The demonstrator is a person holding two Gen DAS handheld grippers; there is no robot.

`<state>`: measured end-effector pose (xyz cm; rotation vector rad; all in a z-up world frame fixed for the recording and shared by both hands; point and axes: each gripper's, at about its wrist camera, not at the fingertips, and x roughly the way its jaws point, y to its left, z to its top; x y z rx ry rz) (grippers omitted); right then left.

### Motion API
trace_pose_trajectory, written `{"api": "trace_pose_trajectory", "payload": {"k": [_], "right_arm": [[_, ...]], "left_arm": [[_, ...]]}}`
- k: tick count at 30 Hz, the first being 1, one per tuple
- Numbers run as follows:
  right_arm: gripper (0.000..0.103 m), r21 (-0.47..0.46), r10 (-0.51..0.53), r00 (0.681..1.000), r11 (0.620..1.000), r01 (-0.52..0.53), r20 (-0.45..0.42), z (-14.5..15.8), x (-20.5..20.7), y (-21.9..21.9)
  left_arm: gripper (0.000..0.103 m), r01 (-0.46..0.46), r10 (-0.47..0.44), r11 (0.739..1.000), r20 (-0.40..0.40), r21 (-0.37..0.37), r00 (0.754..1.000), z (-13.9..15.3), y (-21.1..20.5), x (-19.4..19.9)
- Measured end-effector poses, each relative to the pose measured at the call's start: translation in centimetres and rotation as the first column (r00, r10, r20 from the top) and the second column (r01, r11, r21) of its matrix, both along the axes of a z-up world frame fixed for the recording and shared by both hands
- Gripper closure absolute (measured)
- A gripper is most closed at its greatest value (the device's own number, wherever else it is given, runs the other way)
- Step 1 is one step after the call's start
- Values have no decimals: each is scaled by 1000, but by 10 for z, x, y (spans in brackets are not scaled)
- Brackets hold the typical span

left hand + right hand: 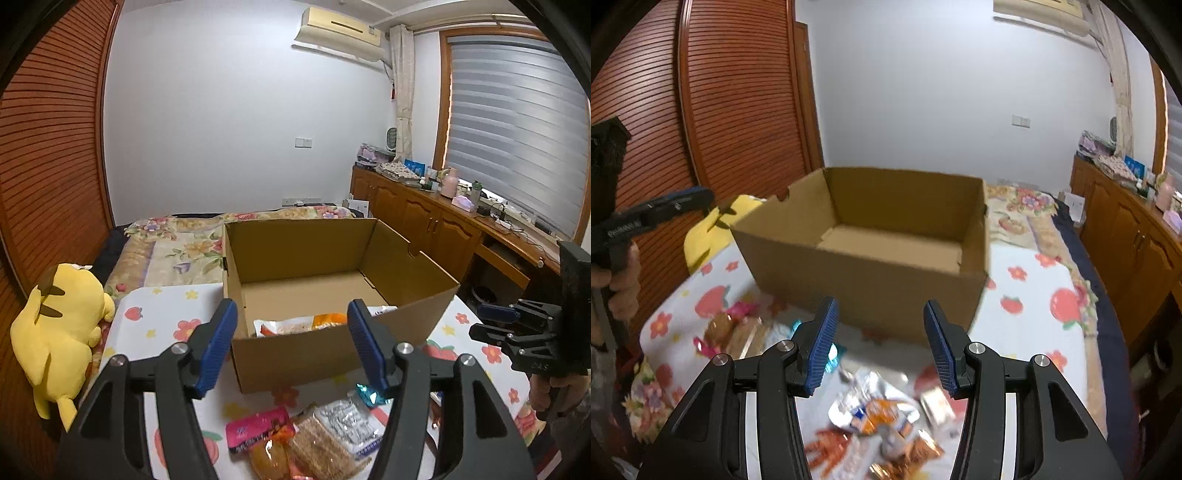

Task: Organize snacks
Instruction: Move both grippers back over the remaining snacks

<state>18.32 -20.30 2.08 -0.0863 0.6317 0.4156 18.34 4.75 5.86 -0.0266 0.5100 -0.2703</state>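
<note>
Left gripper (293, 347) parted, nothing between the blue pads; ahead of it the open cardboard box (314, 354), snack packets (295, 325) inside at the near wall (partly hidden by the rim). More loose snacks (317, 439) just below the fingertips. Right gripper (879, 347) likewise parted and empty, above scattered packets (875, 413), box (864, 273) beyond. Bare floral cloth (1027, 295) right of the box.
</note>
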Motion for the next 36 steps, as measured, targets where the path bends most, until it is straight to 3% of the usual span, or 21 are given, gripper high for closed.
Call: {"api": "trace_pose_trajectory", "payload": {"k": [4, 15, 22, 31, 36], "right_arm": [[54, -20, -21, 1000, 1000, 20, -9, -14, -9, -14], [54, -79, -75, 991, 995, 67, -112, -69, -2, -55], [54, -103, -30, 981, 995, 10, -193, -91, 17, -51], [54, -168, -23, 978, 986, -13, -209, -109, 29, -43], [55, -152, -29, 974, 988, -5, -223, -112, 31, -48]], "left_arm": [[27, 11, -12, 1000, -19, -29, 1000, -14, 1, -17], [27, -16, 19, 1000, -142, 25, 990, -80, 1, -33], [27, -46, 50, 999, -215, 22, 975, -113, 9, -37], [27, -62, 67, 998, -263, 28, 963, -131, 12, -34], [27, -74, 81, 997, -279, 34, 957, -137, 13, -30]]}}
